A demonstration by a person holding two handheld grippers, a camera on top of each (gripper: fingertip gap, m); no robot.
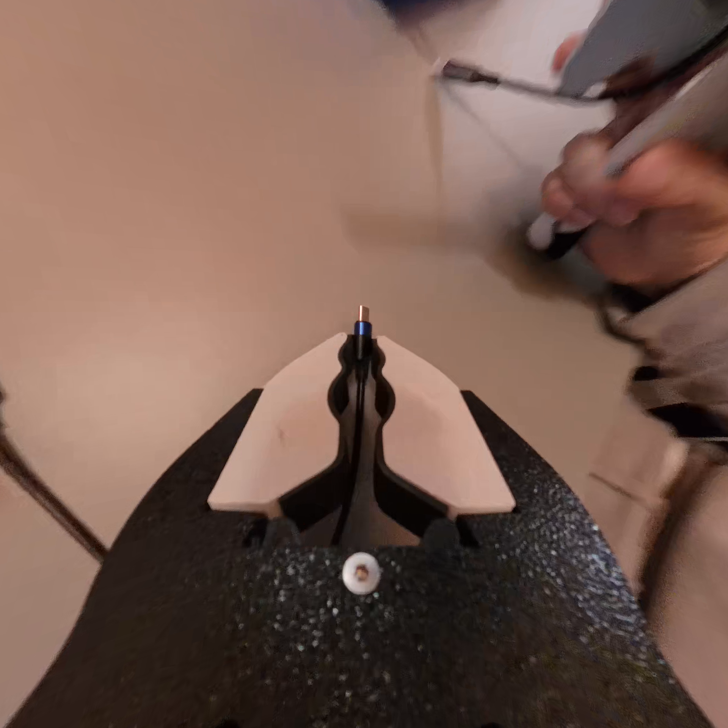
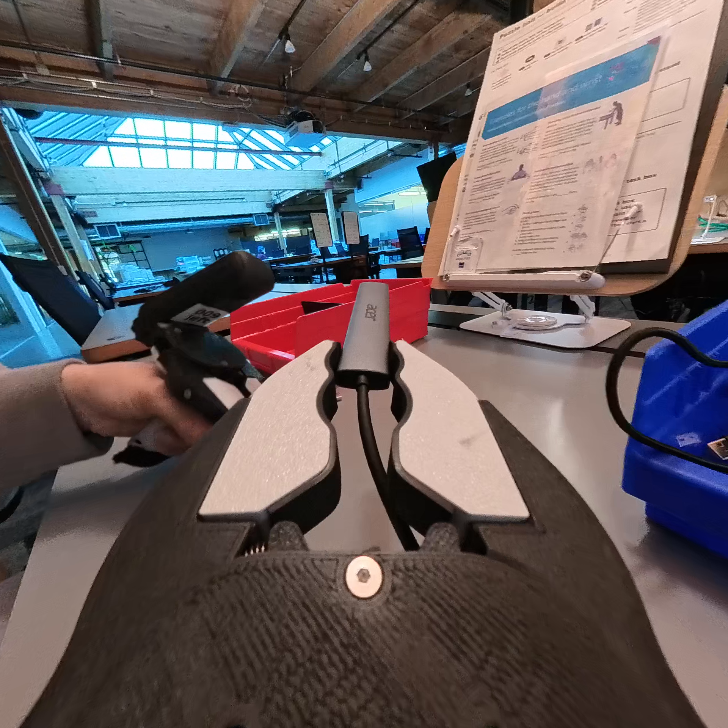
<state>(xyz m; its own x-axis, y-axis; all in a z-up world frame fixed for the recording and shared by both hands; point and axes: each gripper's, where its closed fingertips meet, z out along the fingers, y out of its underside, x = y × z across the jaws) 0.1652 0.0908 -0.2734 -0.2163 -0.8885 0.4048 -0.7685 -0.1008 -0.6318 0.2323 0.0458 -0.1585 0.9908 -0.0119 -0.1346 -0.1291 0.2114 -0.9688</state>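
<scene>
My left gripper (image 1: 361, 335) is shut on a thin black cable with a blue collar and a small metal plug (image 1: 363, 315). The plug tip sticks out past the fingertips over a plain tan surface; this view is blurred. My right gripper (image 2: 364, 344) is shut on a grey slim hub (image 2: 365, 327) near its cable end. The hub points forward and up, and its black cable (image 2: 374, 453) runs back between the fingers. The left gripper also shows in the right wrist view (image 2: 197, 338), held by a hand (image 2: 118, 398) to the left of the hub.
A red bin (image 2: 409, 311) stands behind the hub on the grey table (image 2: 551, 394). A blue bin (image 2: 685, 425) with a black cord sits at right. A stand with printed sheets (image 2: 563, 157) is at the back right. A blurred hand (image 1: 638, 197) shows at right in the left wrist view.
</scene>
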